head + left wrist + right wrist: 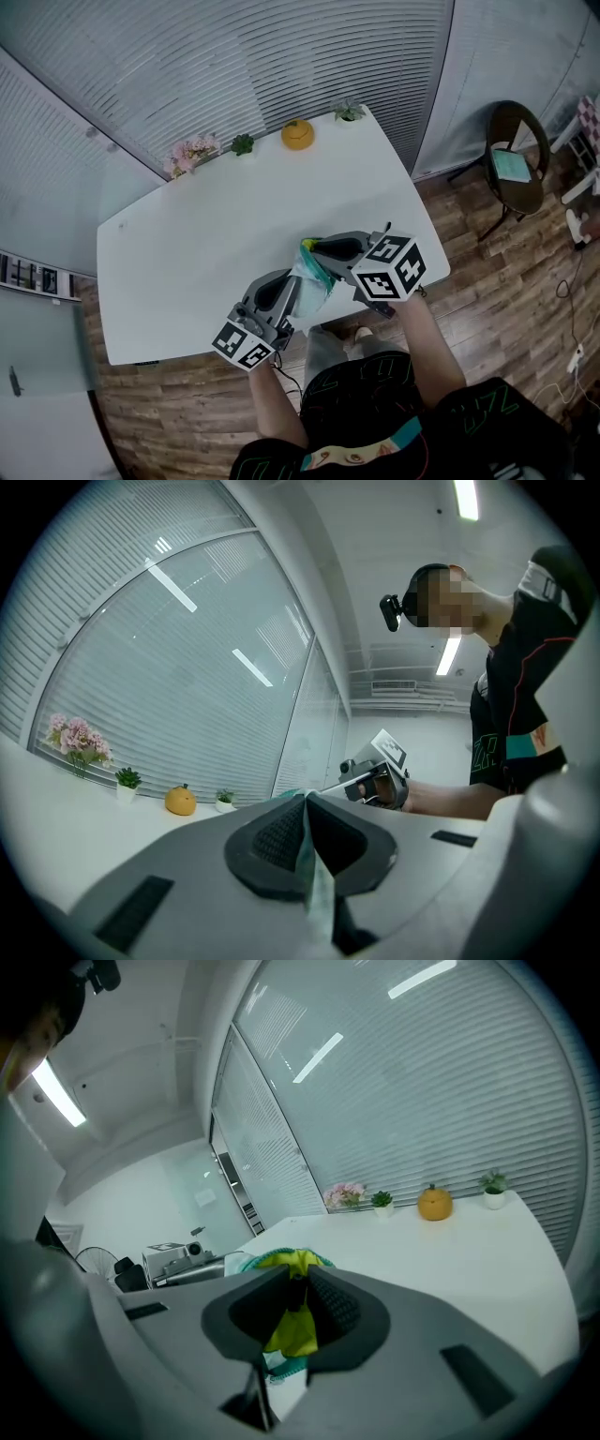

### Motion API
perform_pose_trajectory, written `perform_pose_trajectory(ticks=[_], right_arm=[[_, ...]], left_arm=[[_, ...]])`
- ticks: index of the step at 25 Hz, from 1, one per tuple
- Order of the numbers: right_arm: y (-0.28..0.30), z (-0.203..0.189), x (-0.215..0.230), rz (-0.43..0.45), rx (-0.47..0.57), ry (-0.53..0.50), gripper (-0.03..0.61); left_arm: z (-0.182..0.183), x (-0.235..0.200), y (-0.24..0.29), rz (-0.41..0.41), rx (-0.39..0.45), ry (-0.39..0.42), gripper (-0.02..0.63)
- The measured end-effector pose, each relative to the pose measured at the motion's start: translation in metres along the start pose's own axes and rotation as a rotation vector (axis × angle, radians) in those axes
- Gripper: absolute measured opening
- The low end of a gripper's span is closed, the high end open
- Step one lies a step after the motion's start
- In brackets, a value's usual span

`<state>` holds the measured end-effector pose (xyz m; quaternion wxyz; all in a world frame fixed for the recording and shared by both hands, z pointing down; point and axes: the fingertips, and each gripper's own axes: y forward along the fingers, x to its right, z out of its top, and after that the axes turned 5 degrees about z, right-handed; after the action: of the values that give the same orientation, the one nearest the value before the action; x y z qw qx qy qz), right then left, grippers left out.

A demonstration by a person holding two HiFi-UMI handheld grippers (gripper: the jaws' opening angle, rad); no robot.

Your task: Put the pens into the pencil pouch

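The pencil pouch (314, 272), white and teal with a yellow lining, hangs in the air over the white table's (225, 216) front edge, stretched between both grippers. My left gripper (292, 283) is shut on a thin pale edge of the pouch (319, 892). My right gripper (321, 249) is shut on the yellow-lined rim (292, 1330), and a small dark piece sits between its jaws above the fabric; I cannot tell what it is. No pen shows on the table. The pouch's inside is hidden.
At the table's far edge stand pink flowers (190, 150), a small green plant (243, 143), an orange ornament (297, 134) and another small plant (349, 110). Glass walls with blinds rise behind. A dark round chair (516, 155) stands on the wooden floor at the right.
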<state>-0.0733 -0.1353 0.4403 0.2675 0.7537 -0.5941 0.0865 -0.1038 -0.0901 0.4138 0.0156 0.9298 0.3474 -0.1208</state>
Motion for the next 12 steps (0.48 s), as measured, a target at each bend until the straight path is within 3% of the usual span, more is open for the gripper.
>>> perform_pose_trajectory(ticks=[6,12], right_arm=[[-0.019,0.007,0.007,-0.020,0.116,-0.003,0.071],[-0.053,0.018,0.035,-0.127,0.213,0.030,0.071]], left_arm=[[-0.005,0.001,-0.001,-0.001,0.023,-0.030,0.003],[-0.016,0.003,0.003,-0.007,0.003,-0.050,0.003]])
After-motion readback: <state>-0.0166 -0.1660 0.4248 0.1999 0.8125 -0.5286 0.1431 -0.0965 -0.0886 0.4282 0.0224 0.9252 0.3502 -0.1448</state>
